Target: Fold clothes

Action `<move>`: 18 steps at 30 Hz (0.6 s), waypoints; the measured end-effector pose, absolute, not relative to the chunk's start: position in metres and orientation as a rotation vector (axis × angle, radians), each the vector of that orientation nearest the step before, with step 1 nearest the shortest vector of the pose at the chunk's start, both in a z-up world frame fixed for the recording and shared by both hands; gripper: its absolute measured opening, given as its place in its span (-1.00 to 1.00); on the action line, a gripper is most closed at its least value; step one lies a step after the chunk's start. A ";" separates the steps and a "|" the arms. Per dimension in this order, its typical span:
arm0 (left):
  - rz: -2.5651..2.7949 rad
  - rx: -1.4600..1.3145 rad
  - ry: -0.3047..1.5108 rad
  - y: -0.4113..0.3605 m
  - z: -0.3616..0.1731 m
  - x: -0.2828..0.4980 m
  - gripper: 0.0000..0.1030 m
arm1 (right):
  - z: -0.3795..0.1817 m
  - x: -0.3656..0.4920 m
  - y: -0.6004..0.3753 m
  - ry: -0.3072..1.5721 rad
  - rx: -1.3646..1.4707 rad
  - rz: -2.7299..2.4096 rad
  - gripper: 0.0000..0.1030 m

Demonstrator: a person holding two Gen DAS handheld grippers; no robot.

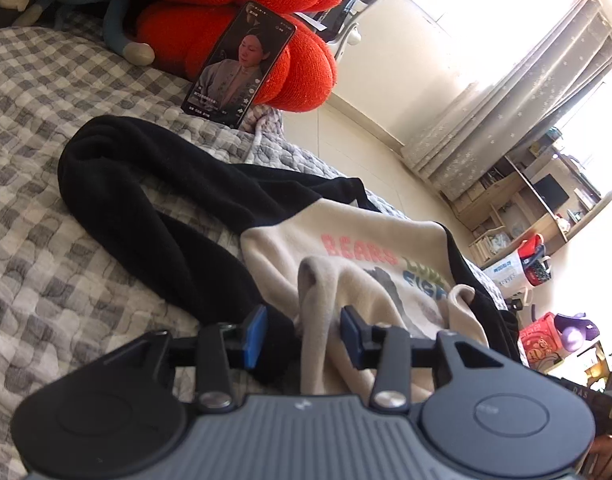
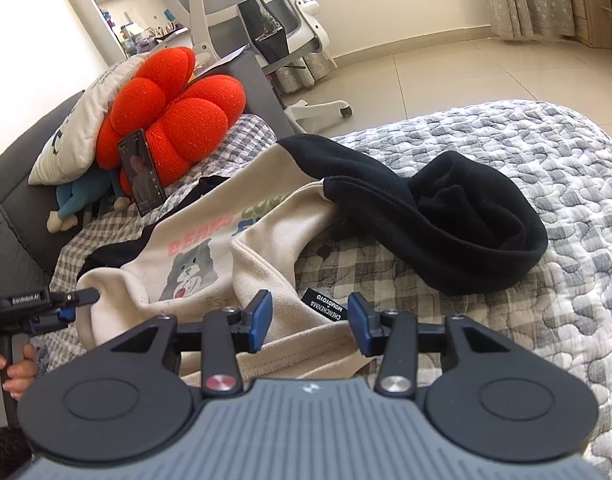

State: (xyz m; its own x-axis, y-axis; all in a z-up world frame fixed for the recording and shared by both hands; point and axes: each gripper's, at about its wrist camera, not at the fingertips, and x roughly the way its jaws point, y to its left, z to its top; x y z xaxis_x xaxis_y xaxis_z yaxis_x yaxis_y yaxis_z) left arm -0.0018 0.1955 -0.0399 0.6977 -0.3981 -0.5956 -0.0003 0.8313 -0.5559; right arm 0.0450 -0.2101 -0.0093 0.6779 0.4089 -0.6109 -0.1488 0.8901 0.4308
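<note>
Bedroom, checked quilt bed (image 2: 526, 168). Item: cream sweatshirt (image 2: 210, 264) with black sleeves (image 2: 458, 216), rumpled, print up. Left tongs (image 1: 302, 330) released, a raised cream fold standing between the pads, unpinched. Right tongs (image 2: 310, 322) released over the hem beside its black label (image 2: 326, 306). Risk: closing on one fabric layer only, dragging the fold crooked; phone (image 2: 142, 176) propped against red cushion (image 2: 166, 120) could topple.

Sweatshirt (image 2: 194, 268) hem under right claw (image 2: 310, 326)

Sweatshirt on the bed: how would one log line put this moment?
sweatshirt: crumpled on bed | left tongs: open, astride cream fold | right tongs: open over hem
</note>
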 end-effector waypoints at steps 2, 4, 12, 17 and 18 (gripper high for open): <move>-0.256 -0.573 0.769 0.200 -0.045 -0.011 -0.18 | -0.009 0.044 -0.214 0.769 0.377 0.315 -0.11; -0.270 -0.573 0.764 0.203 -0.049 -0.018 -0.18 | -0.012 0.042 -0.217 0.779 0.377 0.304 -0.11; -0.332 -0.533 0.803 0.196 -0.059 -0.030 -0.16 | -0.027 0.036 -0.214 0.861 0.356 0.314 -0.11; -0.335 -0.471 0.820 0.183 -0.062 -0.027 -0.32 | -0.031 0.032 -0.201 0.896 0.283 0.341 -0.47; -0.331 -0.466 0.826 0.182 -0.062 -0.027 -0.58 | -0.030 0.031 -0.199 0.897 0.259 0.336 -0.68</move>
State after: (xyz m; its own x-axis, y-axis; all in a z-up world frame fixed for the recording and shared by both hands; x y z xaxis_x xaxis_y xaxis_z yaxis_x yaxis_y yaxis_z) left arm -0.0269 0.1819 -0.0615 0.6362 -0.4547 -0.6232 0.1014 0.8501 -0.5167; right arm 0.0312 -0.1986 -0.0297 0.5775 0.3905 -0.7169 -0.1764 0.9171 0.3575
